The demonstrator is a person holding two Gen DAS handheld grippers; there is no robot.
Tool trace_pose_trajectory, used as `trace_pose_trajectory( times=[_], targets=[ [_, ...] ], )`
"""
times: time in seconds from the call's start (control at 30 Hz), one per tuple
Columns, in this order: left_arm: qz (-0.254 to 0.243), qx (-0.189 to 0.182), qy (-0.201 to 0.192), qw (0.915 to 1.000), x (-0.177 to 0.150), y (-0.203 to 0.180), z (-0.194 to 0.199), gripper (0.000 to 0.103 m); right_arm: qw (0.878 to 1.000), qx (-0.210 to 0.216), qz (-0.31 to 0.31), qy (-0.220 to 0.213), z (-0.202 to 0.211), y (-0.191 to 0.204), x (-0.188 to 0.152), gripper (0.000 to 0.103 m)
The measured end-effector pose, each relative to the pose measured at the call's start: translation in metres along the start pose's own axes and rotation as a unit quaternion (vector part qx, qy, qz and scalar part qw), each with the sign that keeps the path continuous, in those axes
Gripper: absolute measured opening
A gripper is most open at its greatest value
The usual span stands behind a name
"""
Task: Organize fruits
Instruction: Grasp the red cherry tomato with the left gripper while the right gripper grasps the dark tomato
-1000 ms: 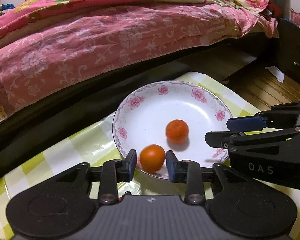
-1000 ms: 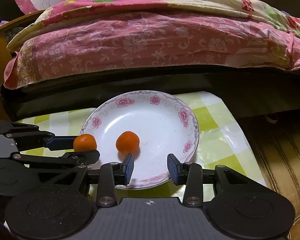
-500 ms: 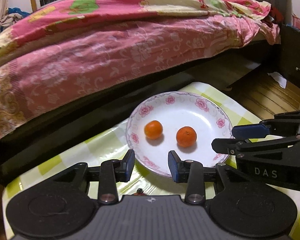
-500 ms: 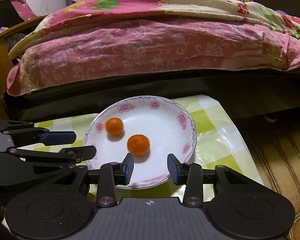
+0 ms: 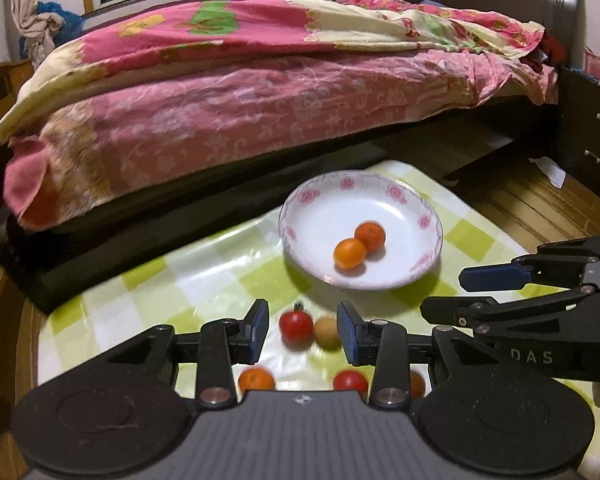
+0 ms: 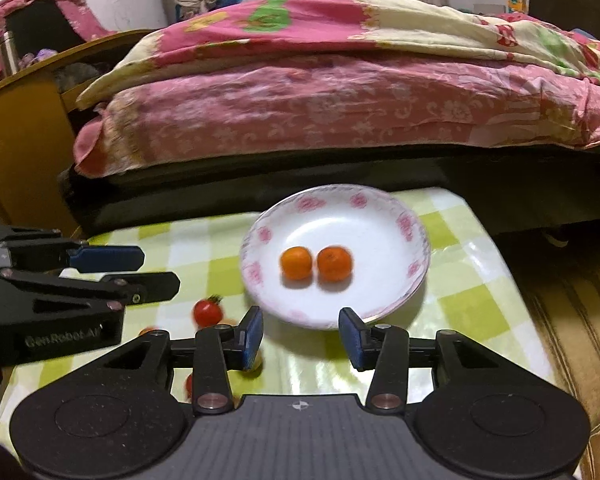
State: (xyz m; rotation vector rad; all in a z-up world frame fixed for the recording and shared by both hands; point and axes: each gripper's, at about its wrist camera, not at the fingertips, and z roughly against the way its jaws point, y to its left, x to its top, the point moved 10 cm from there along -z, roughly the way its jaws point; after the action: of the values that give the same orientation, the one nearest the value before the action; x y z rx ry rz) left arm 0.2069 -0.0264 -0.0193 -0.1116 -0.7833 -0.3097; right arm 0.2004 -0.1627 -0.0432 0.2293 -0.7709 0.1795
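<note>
We hold both hand-held grippers, left (image 5: 303,330) and right (image 6: 301,332), spread empty; their bodies half-hide blurred fruits (image 5: 256,379) on the worktop (image 5: 204,276).

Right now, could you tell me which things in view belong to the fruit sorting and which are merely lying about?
Job:
plate
two oranges on it
loose tomato
brownish fruit
another orange
left gripper, open
right gripper, open

Lying about:
bed quilt
checked tablecloth

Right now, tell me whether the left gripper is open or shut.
Open. The left gripper has its blue pads spread wide and clamps nothing; a red tomato and a tan fruit lie loose on the tablecloth between them.
</note>
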Motion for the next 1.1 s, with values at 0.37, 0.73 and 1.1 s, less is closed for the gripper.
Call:
trace_pose_trajectory(
  times=[0.37, 0.73, 1.1],
  targets=[
    [0.02, -0.025, 0.037, 0.9988, -0.058, 0.0, 0.016, 0.045, 0.999, 0.015, 0.026, 0.041, 0.016, 0.027, -0.044, 0.049],
    [0.012, -0.047, 0.051, 0.9976, -0.071, 0.002, 0.007, 0.045, 0.994, 0.038, 0.075, 0.068, -0.018, 0.043, -0.062, 0.05],
    [0.01, -0.056, 0.062, 0.9964, -0.074, -0.002, -0.005, 0.045, 0.993, 0.047, 0.065, 0.091, -0.045, 0.04, -0.069, 0.044]
  ],
)
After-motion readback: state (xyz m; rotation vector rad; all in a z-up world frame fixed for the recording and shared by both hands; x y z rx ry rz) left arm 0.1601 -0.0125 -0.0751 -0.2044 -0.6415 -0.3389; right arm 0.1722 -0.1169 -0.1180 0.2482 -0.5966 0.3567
